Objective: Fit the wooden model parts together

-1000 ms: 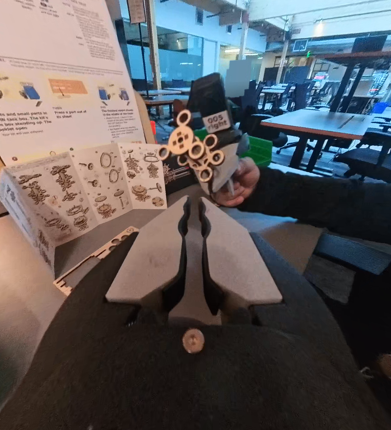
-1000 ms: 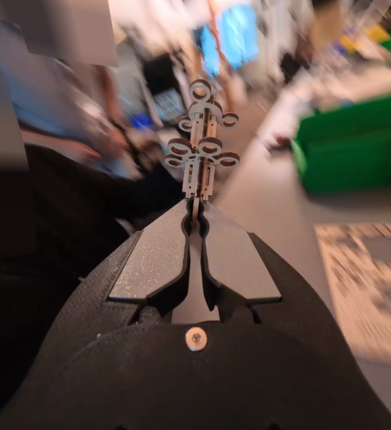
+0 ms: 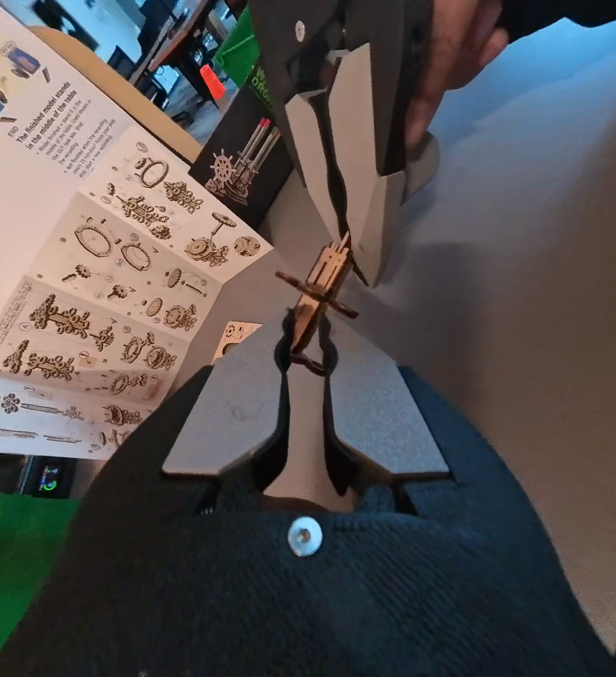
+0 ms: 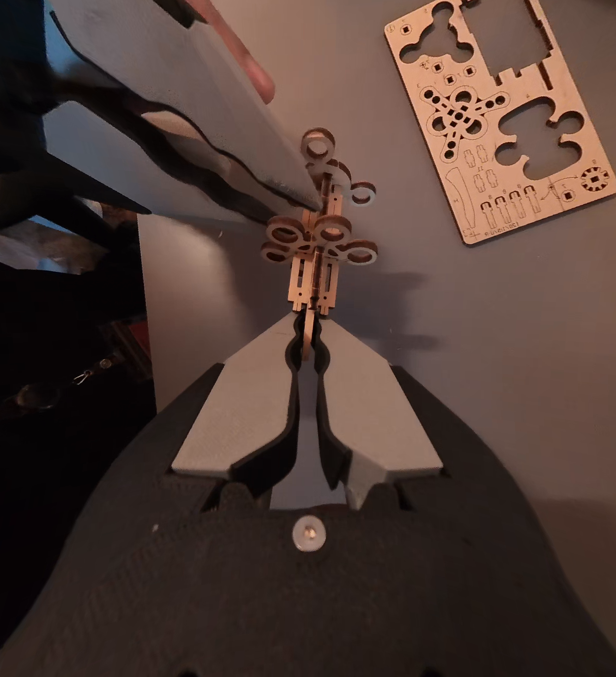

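Wooden model (image 4: 317,252) between both tongs, sheet (image 4: 497,121) right

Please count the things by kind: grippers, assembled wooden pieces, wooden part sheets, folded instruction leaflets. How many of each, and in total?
Grippers: 2 (left gripper, right gripper)
Assembled wooden piece: 1
Wooden part sheet: 1
Folded instruction leaflet: 1
Total: 5

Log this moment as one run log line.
right tool: shut on wooden assembly | left tool: closing around its far end | parts sheet: flat on table

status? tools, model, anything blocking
Right tool shut on wooden model. Left tool closing around its far end, grip unclear. Nothing blocking; parts sheet lies aside.
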`<action>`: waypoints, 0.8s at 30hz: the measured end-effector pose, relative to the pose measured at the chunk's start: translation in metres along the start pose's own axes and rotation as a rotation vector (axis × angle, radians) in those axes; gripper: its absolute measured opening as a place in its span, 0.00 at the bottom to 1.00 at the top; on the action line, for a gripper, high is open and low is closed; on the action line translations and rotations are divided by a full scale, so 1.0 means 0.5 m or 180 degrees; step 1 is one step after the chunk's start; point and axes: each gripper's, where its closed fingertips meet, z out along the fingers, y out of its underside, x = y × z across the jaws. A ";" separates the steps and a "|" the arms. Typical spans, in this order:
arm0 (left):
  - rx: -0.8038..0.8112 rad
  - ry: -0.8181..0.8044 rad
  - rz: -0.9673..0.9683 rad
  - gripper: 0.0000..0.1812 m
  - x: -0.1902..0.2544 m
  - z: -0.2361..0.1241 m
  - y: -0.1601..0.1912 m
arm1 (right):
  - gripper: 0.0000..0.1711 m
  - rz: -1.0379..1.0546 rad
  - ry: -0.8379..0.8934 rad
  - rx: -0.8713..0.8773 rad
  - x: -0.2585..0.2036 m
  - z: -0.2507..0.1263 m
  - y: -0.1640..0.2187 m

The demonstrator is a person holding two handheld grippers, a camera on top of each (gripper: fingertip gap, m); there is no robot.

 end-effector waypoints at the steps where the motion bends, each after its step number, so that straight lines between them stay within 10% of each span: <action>1: -0.0004 -0.0006 0.0060 0.04 0.003 0.001 0.000 | 0.00 0.0003 0.0001 -0.0008 0.000 0.000 0.001; 24: 0.0488 0.0323 -0.1331 0.00 -0.024 -0.002 0.022 | 0.05 0.0311 -0.0346 0.0959 0.046 -0.076 -0.052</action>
